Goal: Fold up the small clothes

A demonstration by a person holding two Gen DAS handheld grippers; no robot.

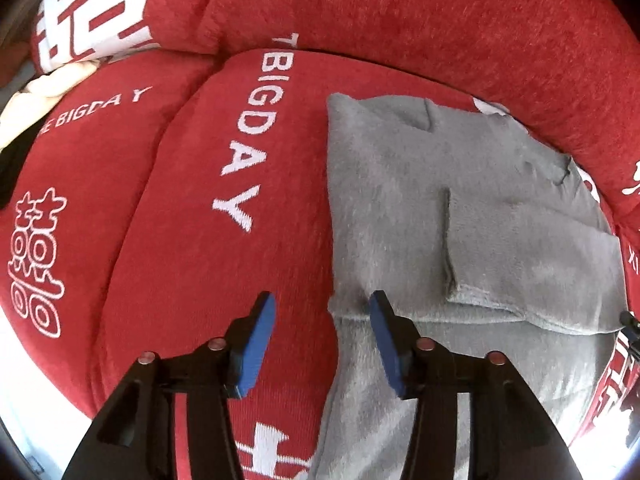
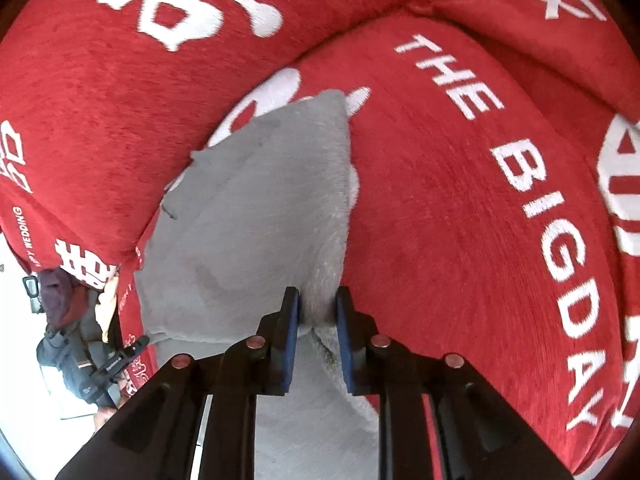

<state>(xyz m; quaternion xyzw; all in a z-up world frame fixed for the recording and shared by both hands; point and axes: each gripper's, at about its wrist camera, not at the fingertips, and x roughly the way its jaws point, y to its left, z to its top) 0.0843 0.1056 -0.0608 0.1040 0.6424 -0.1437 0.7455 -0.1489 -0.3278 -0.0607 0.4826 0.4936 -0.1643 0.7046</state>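
Grey fleece garment [image 1: 400, 200] lies flat on the red sofa seat cushion [image 1: 192, 240], partly folded, one flap doubled over on top; its long axis appears to run from the front of the seat toward the backrest [image 1: 400, 8]. White lettering on the cushion runs just beside the garment's straight edge.

Right gripper [image 2: 317, 320] is the nearer one: jaws narrow, blue pads pressing either side of a raised ridge of grey fleece, so it holds the cloth. From this hand the garment stretches forward and to the left in the right wrist view, toward the backrest.

Left gripper [image 1: 322, 320] points down over the garment's long edge, jaws wide, nothing pinched. One blue pad [image 1: 256, 344] hangs over bare red cushion, the other over grey fleece, with a fold line crossing just ahead of the pads. Edge sits between the fingers but ungripped.

Judgement: next fold turns on the left gripper closing on that edge while the right one carries its pinch across.

Clutter of bags sits beyond the sofa, left in the right wrist view.
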